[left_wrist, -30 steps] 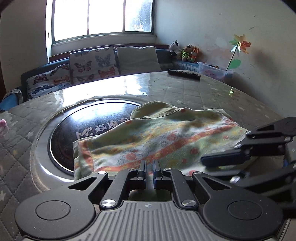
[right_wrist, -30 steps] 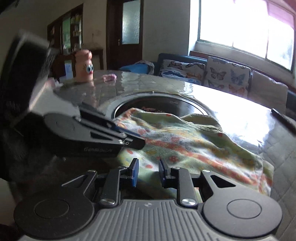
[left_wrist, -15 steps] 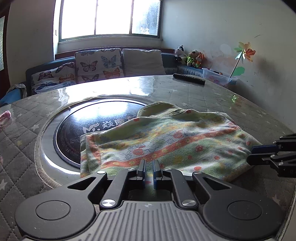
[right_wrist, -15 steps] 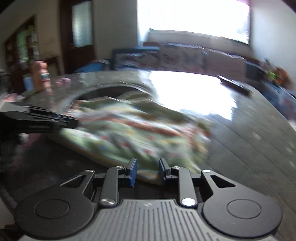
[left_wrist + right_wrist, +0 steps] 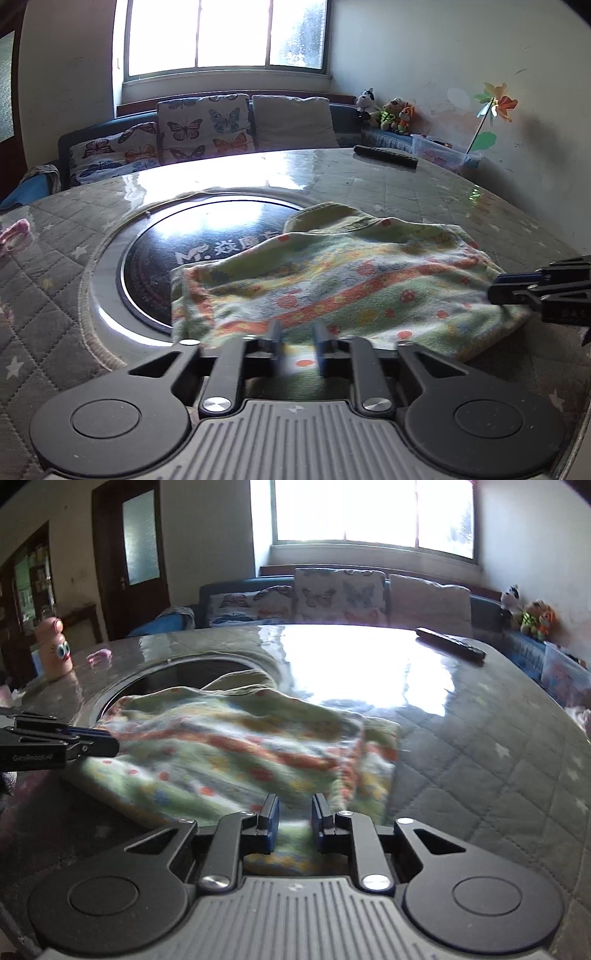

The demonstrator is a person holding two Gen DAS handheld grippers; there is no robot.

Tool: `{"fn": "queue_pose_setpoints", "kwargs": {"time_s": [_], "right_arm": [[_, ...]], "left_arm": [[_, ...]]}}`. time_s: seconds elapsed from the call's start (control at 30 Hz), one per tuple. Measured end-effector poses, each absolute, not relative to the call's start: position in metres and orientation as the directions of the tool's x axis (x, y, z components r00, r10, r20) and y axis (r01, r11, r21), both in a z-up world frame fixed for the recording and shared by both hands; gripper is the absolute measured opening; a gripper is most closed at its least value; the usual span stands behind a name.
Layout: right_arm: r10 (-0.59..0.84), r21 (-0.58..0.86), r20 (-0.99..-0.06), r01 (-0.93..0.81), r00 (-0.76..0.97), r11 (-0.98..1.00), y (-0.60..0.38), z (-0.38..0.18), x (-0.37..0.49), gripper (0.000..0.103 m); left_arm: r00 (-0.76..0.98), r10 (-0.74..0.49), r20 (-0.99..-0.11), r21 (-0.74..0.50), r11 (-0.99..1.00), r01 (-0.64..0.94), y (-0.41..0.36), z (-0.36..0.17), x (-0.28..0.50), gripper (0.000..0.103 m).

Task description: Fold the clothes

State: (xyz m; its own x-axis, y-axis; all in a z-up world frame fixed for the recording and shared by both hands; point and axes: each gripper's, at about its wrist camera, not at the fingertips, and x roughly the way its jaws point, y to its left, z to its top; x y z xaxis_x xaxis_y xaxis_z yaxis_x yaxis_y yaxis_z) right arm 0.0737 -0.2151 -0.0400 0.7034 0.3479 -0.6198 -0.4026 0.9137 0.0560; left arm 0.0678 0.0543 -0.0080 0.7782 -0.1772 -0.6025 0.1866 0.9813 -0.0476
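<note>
A folded green garment with orange and blue flower bands (image 5: 351, 284) lies on the round table, partly over the dark glass hotplate (image 5: 207, 236). My left gripper (image 5: 298, 341) stands open at the garment's near edge, with cloth showing between its fingers. My right gripper (image 5: 294, 821) is open too, over the garment's (image 5: 236, 749) near right corner. Each gripper shows in the other's view: the right one at the garment's right end (image 5: 495, 286), the left one at its left end (image 5: 110, 744).
A quilted grey cover under glass tops the table (image 5: 406, 199). A black remote (image 5: 386, 157) lies at the far side. A pink figurine (image 5: 55, 650) and a small pink item (image 5: 99, 656) sit at the left. A sofa with butterfly cushions (image 5: 203, 129) stands behind.
My left gripper has opened from shut. My right gripper has swung from beside the left one round to the garment's right end and come closer to it.
</note>
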Motion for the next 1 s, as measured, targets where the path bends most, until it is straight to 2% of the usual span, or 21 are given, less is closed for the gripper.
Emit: {"fn": "queue_pose_setpoints", "kwargs": {"time_s": [0.4, 0.6, 0.83, 1.0], "right_arm": [[0.397, 0.049, -0.612, -0.468, 0.684, 0.882, -0.172, -0.030, 0.142, 0.018], [0.370, 0.088, -0.639, -0.414, 0.674, 0.906, -0.178, -0.044, 0.171, 0.017], [0.370, 0.123, -0.628, -0.383, 0.684, 0.916, -0.189, -0.046, 0.173, 0.017], [0.358, 0.128, -0.611, -0.358, 0.706, 0.925, -0.198, -0.042, 0.167, 0.018]], "left_arm": [[0.767, -0.188, -0.613, -0.090, 0.982, 0.169, 0.057, 0.008, 0.106, 0.029], [0.745, -0.224, -0.628, -0.120, 0.974, 0.192, 0.050, 0.007, 0.140, 0.020], [0.719, -0.199, -0.665, -0.123, 0.980, 0.158, 0.052, -0.010, 0.172, 0.020], [0.720, -0.174, -0.671, -0.111, 0.985, 0.135, 0.052, -0.008, 0.170, 0.024]]}}
